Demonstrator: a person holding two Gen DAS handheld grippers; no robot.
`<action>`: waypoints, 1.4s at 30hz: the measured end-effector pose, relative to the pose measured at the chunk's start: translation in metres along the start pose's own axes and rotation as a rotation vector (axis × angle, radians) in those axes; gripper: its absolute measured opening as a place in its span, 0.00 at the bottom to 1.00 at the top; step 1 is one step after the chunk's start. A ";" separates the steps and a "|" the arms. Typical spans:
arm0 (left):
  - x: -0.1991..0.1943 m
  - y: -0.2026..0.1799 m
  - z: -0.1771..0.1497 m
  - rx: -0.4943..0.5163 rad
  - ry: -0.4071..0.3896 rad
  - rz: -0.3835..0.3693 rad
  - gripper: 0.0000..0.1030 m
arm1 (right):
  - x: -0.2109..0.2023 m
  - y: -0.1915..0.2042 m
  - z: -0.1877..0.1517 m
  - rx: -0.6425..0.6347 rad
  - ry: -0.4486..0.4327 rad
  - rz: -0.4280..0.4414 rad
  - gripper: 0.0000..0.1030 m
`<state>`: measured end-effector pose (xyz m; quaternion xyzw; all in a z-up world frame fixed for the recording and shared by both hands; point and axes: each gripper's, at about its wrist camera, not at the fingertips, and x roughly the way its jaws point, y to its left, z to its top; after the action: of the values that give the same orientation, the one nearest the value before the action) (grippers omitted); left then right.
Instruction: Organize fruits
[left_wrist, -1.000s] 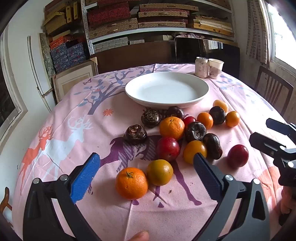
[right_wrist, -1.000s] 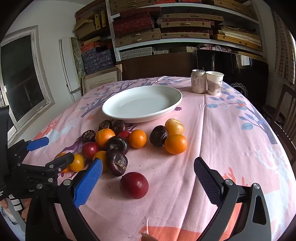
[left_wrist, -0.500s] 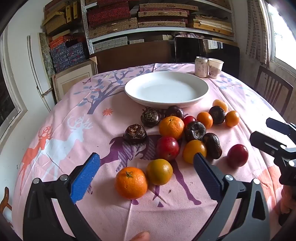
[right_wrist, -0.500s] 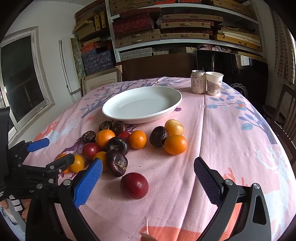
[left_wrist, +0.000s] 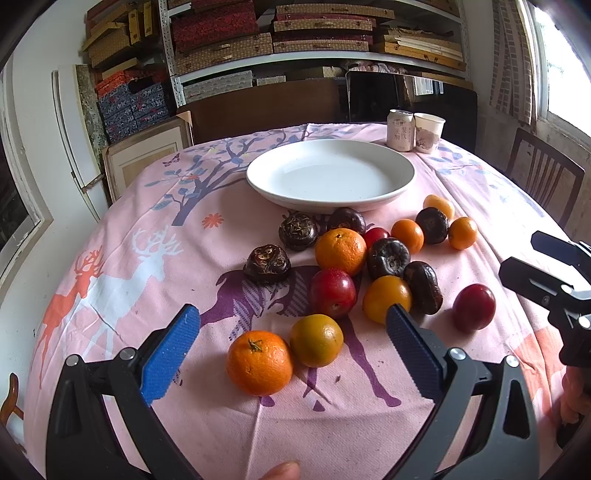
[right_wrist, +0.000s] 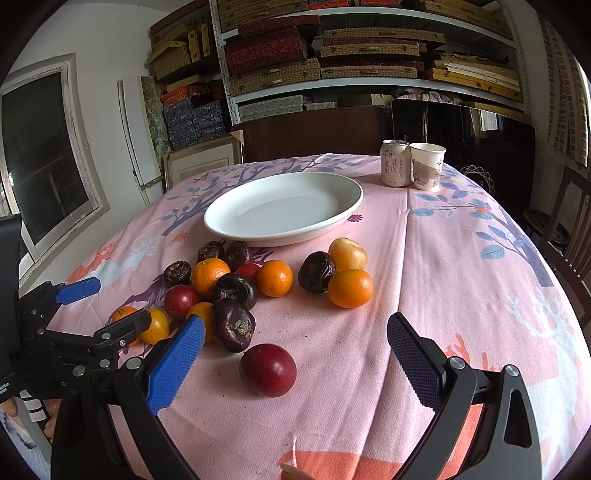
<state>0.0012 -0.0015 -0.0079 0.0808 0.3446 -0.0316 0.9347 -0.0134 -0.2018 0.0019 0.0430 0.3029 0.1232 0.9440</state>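
A white plate (left_wrist: 402, 173) (right_wrist: 351, 192) stands empty at the table's far middle. Several oranges, red plums and dark wrinkled fruits lie loose in front of it. In the left wrist view my left gripper (left_wrist: 293, 338) is open and empty, with a stemmed orange (left_wrist: 259, 362) and a greenish orange (left_wrist: 316, 340) between its fingers. In the right wrist view my right gripper (right_wrist: 295, 349) is open and empty, with a red plum (right_wrist: 267, 369) between its fingers. That plum (left_wrist: 474, 307) also shows in the left wrist view. The left gripper (right_wrist: 77, 306) shows at the left edge.
A drink can (right_wrist: 395, 163) and a paper cup (right_wrist: 427, 165) stand behind the plate. The round table has a pink printed cloth (right_wrist: 461, 280). A wooden chair (left_wrist: 543, 177) stands at the right. Shelves of boxes fill the back wall.
Both grippers have crept slightly forward toward the fruits. Both stay open and the fruits have not moved.
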 end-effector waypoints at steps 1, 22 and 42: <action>0.001 0.000 -0.001 0.000 0.000 0.000 0.96 | 0.000 0.000 0.000 0.000 0.000 0.001 0.97; 0.001 -0.001 0.000 0.001 0.005 0.001 0.96 | 0.000 0.000 0.000 0.001 -0.001 0.003 0.97; 0.001 -0.001 0.000 0.003 0.008 0.002 0.96 | 0.001 0.000 0.000 0.002 0.000 0.004 0.97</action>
<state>0.0024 -0.0026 -0.0086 0.0827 0.3482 -0.0310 0.9332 -0.0130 -0.2019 0.0013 0.0444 0.3031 0.1247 0.9437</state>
